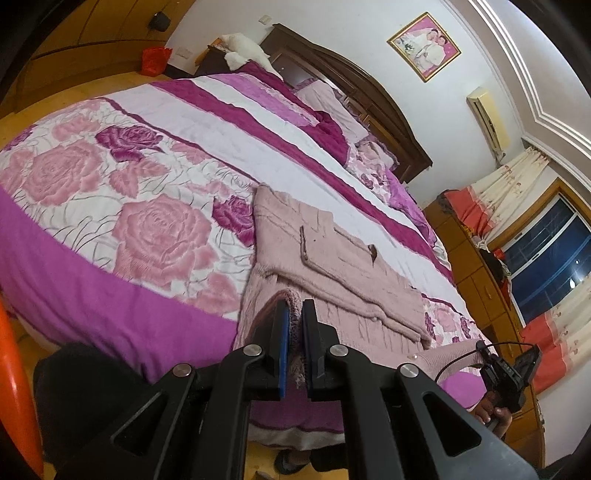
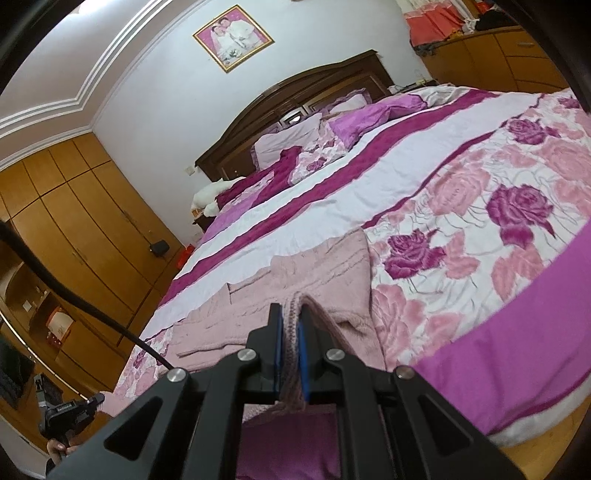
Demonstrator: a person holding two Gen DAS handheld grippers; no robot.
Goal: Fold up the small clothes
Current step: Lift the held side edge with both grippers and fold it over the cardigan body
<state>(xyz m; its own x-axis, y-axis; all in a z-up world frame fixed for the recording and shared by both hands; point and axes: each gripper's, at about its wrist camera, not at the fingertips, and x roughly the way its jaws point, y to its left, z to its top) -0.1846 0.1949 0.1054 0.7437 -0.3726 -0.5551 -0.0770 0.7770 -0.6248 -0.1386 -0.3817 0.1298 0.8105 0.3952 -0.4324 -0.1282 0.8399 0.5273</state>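
One fuzzy dusty-pink knitted garment (image 1: 332, 254) is lying on one wide bed under a pink-and-purple rose-patterned quilt (image 1: 122, 206). Two black two-finger grippers are working it: the left gripper (image 1: 294, 314) and the right gripper (image 2: 290, 321), each clamping one fold of knit. One gold-framed picture (image 2: 233, 36) is hanging above one dark wooden headboard (image 2: 295, 99). One white plush toy (image 1: 245, 50) is resting beside the pillows.
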